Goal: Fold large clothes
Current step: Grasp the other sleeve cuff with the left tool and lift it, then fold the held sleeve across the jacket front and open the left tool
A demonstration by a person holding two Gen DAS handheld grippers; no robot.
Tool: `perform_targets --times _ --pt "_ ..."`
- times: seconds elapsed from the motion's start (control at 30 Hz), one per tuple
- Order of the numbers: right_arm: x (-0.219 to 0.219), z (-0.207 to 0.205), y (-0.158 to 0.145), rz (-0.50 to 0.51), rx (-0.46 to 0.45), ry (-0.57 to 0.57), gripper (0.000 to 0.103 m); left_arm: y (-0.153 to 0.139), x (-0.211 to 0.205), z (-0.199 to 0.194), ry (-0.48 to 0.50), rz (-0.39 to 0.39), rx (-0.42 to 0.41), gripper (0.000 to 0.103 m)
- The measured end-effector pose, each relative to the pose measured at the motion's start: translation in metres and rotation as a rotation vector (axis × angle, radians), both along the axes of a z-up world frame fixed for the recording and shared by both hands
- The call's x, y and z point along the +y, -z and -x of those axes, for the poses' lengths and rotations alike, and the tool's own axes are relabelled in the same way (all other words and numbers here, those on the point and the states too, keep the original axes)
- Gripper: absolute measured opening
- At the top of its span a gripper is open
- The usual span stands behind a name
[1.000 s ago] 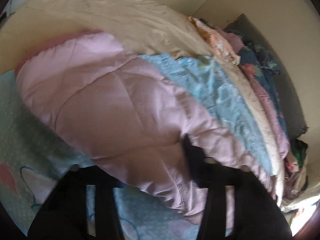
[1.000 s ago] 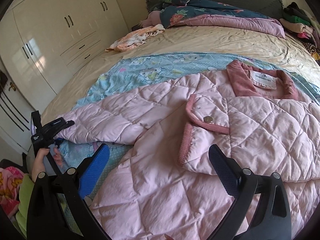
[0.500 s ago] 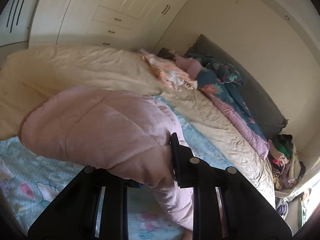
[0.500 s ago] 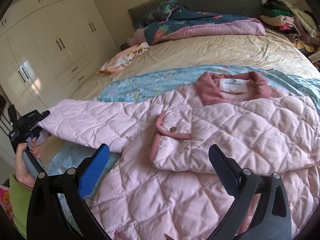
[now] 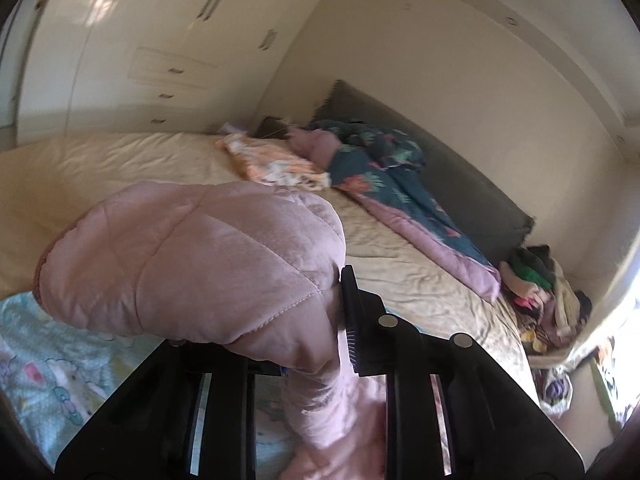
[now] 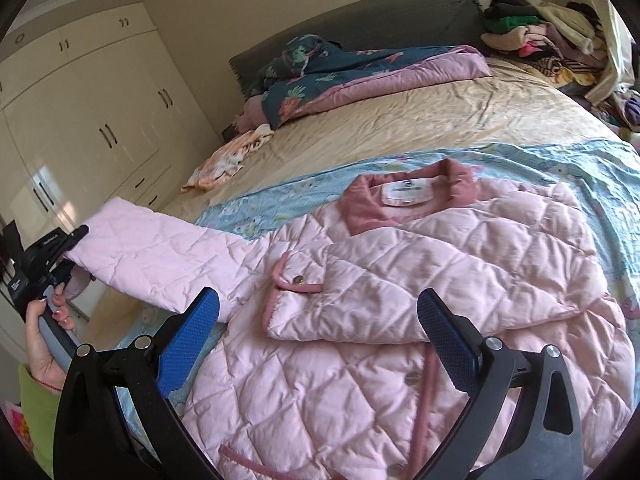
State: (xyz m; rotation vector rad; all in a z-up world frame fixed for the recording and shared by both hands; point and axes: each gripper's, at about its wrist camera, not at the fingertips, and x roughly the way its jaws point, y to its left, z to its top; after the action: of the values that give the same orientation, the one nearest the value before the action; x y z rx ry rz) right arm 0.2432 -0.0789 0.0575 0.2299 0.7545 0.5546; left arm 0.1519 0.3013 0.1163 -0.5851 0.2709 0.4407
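Plainly spread ahead of and under the right gripper [image 6: 316, 340]: pink quilted jacket [image 6: 400, 300], diamond-stitched, puffy, darker pink collar and trim, white label, metal snaps, one sleeve folded across the chest. Lay on a blue cartoon-print blanket [image 6: 580, 168] over a wrinkled beige bed [image 6: 400, 120]. Right gripper's blue ribbed fingers [image 6: 188, 340] stood wide apart, nothing between them. Left gripper [image 5: 340, 312] clamped on the other sleeve [image 5: 200, 264], lifted off the blanket, cuff bulging past the fingers. Beyond the fingertips: bare beige sheet, then a floral quilt [image 6: 340, 68] by the grey headboard [image 6: 360, 24]; clothes pile [image 6: 540, 28] far right; wardrobe [image 6: 100, 120] left.
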Motion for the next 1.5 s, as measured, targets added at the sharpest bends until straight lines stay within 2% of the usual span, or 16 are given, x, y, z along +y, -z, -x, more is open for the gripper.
perform_targets --times 0.37,0.57,0.8,1.0,1.13,1.3,1.4,1.5 --pt "-0.056 0.010 -0.003 -0.032 0.003 0.083 0.099 -0.014 -0.088 -0.039 0.162 -0.138 0.008 0.013" --pt "-0.080 0.013 -0.004 -0.032 0.001 0.124 0.099 -0.007 -0.123 -0.055 0.247 -0.182 0.037 0.013" --pt "-0.104 0.014 0.000 -0.034 -0.002 0.167 0.099 0.009 -0.167 -0.077 0.376 -0.253 0.109 0.013" --pt "-0.127 0.015 0.005 -0.056 0.010 0.206 0.099 0.033 -0.215 -0.105 0.477 -0.329 0.186 0.013" --pt "-0.148 0.014 0.005 -0.067 0.011 0.239 0.099 0.059 -0.257 -0.130 0.595 -0.404 0.275 0.013" --pt "-0.174 0.012 0.011 -0.085 0.022 0.293 0.099 0.110 -0.298 -0.152 0.732 -0.420 0.425 0.013" --pt "-0.188 0.008 0.019 -0.096 0.042 0.326 0.099 0.143 -0.313 -0.160 0.801 -0.399 0.497 0.013" --pt "-0.198 0.005 0.026 -0.104 0.059 0.346 0.099 0.158 -0.323 -0.159 0.823 -0.422 0.525 0.016"
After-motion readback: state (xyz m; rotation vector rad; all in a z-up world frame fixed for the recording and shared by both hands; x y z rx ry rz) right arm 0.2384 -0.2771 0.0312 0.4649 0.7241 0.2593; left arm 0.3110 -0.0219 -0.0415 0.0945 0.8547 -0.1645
